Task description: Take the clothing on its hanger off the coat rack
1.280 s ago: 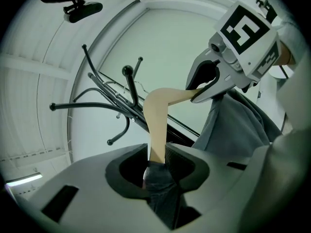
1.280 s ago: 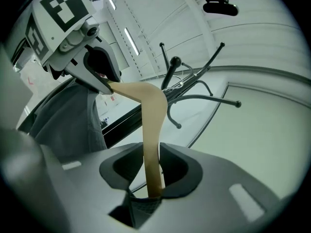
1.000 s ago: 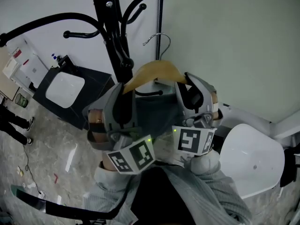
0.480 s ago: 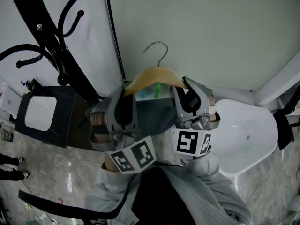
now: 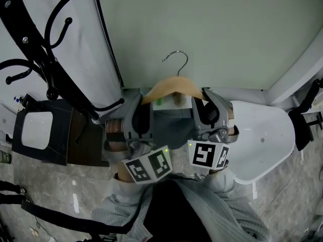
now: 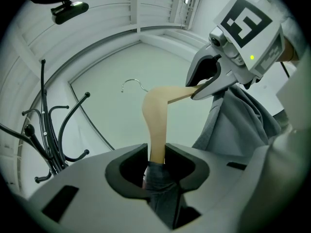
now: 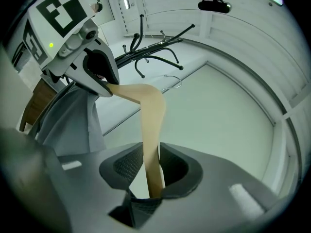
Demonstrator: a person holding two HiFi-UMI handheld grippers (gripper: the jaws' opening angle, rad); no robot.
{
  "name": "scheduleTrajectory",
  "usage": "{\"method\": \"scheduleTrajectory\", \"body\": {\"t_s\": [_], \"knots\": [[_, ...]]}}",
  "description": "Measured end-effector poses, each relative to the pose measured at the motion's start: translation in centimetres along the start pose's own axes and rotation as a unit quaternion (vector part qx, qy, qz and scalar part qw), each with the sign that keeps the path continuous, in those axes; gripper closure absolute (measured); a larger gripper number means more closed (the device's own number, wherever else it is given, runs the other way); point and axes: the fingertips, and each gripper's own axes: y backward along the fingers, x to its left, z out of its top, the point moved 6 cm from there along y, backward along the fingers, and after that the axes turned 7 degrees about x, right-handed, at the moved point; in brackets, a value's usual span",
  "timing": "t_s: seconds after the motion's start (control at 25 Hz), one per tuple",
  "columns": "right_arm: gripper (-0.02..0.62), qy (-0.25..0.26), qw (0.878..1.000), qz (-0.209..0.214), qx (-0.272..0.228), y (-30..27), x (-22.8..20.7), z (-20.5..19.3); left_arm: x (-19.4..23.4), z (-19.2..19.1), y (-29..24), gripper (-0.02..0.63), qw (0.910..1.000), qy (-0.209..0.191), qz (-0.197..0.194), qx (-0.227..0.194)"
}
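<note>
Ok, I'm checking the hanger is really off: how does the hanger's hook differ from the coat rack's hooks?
The hanger's hook is thin silvery wire with a plain end; the coat rack's hooks are thick and black with ball tips. The hanger's hook stands free before the pale wall, well apart from the coat rack's hooks. Both curve, and neither has anything on it.

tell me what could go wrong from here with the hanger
1. The left tongs and right tongs each pinch only a thin arm of the wooden hanger, so it could twist or slip.
2. The coat rack stands close at the left; the grey garment could snag on its curved arms.
</note>
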Motion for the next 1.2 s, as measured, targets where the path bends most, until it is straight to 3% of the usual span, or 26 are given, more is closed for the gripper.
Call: {"method": "scheduleTrajectory", "body": {"t_s": [0.56, 1.2], "knots": [[0.494, -0.019, 1.000, 0.012, 0.008, -0.2, -0.6, -1.9, -1.1, 1.5, -0.6, 0.498, 0.9997, -0.024, -0.007, 0.006], [0.494, -0.023, 0.999, 0.024, -0.010, -1.6, 0.2, -2.0, -1.4, 0.5, -1.8, 0.497, 0.9992, -0.028, 0.002, 0.028]]}}
